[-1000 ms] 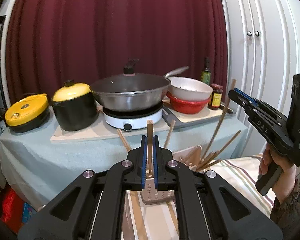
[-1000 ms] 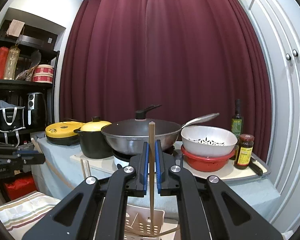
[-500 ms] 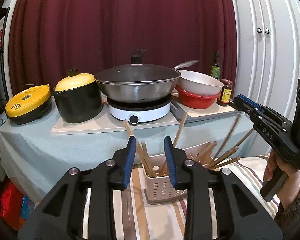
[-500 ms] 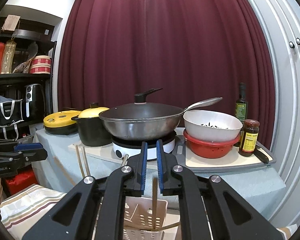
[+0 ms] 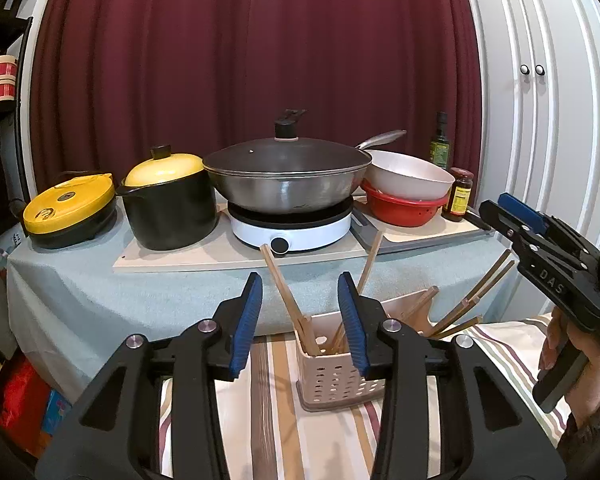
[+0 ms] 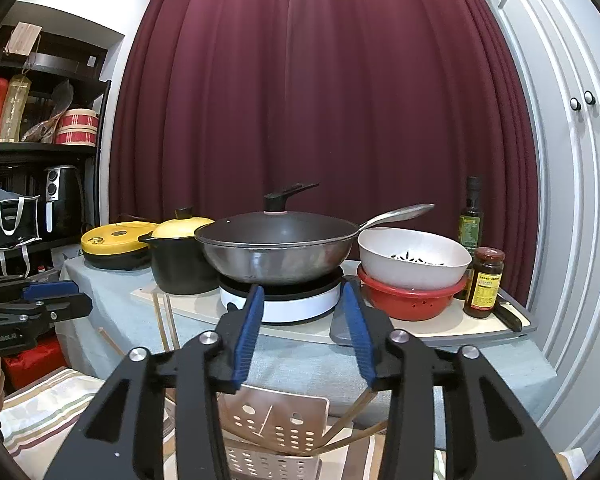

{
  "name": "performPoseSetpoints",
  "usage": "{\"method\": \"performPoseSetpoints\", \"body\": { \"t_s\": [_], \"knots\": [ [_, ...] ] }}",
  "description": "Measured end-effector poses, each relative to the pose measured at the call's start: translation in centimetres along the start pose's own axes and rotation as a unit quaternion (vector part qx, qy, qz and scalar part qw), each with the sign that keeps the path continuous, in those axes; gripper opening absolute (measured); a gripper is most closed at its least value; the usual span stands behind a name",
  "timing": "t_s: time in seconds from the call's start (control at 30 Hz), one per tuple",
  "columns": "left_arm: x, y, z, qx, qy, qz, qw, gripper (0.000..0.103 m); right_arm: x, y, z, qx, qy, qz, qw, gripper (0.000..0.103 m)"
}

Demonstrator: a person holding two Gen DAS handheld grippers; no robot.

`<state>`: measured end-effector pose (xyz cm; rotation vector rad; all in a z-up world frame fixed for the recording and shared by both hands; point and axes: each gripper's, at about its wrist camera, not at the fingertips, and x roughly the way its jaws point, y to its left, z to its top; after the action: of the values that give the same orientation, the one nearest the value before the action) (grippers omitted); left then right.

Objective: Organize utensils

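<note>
- Left tongs (image 5: 300, 322) are spread wide with nothing in them, hanging just above the beige utensil basket (image 5: 334, 376).
- Right tongs (image 6: 304, 334) are wide open and empty too, above the same basket.
- Wooden chopsticks (image 5: 284, 296) stand tilted inside the basket, more fanning out its right side.
- Basket sits on a striped cloth (image 5: 276, 420), in front of the wok (image 5: 286, 176) on the tabletop (image 5: 140, 292).

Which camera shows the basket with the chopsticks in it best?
The left wrist view. There the beige holder stands whole on the striped cloth, chopsticks leaning out between the open left gripper. The right wrist view shows only its rim, from above, partly hidden behind the open right gripper.
</note>
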<state>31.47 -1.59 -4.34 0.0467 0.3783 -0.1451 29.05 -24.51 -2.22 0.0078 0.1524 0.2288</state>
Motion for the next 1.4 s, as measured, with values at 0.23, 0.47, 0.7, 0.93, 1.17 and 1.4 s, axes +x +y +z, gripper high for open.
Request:
{"method": "performPoseSetpoints", "body": {
  "t_s": [0.23,0.47,0.7,0.93,1.17,1.4],
  "knots": [
    [-0.7,0.1,0.1,-0.008,-0.006,0.007,0.9999,0.046,-1.0,0.3,0.6,-0.003,-0.005,-0.010,1.000,0.056],
    [-1.9,0.0,0.0,-0.014,-0.012,0.012,0.9998,0.059,-2.4,1.0,0.9,-0.007,0.000,-0.014,1.000,0.070],
    [-4.7,0.3,-0.9,-0.027,-0.025,0.026,0.9990,0.071,-5.3,1.9,1.3,-0.008,-0.005,-0.025,1.000,0.080],
    [-9.1,0.8,-3.3,-0.046,-0.028,0.044,0.9976,0.081,-9.6,2.7,0.6,0.000,0.003,-0.042,0.999,0.084],
    [-14.4,0.1,-6.7,-0.041,-0.031,0.065,0.9966,0.090,-13.9,4.2,-1.4,0.003,0.026,-0.052,0.998,0.084],
    [-19.2,-0.6,-9.3,-0.049,-0.031,0.075,0.9954,0.094,-18.8,5.5,-2.9,0.013,0.039,-0.056,0.998,0.085]
  ]
}}
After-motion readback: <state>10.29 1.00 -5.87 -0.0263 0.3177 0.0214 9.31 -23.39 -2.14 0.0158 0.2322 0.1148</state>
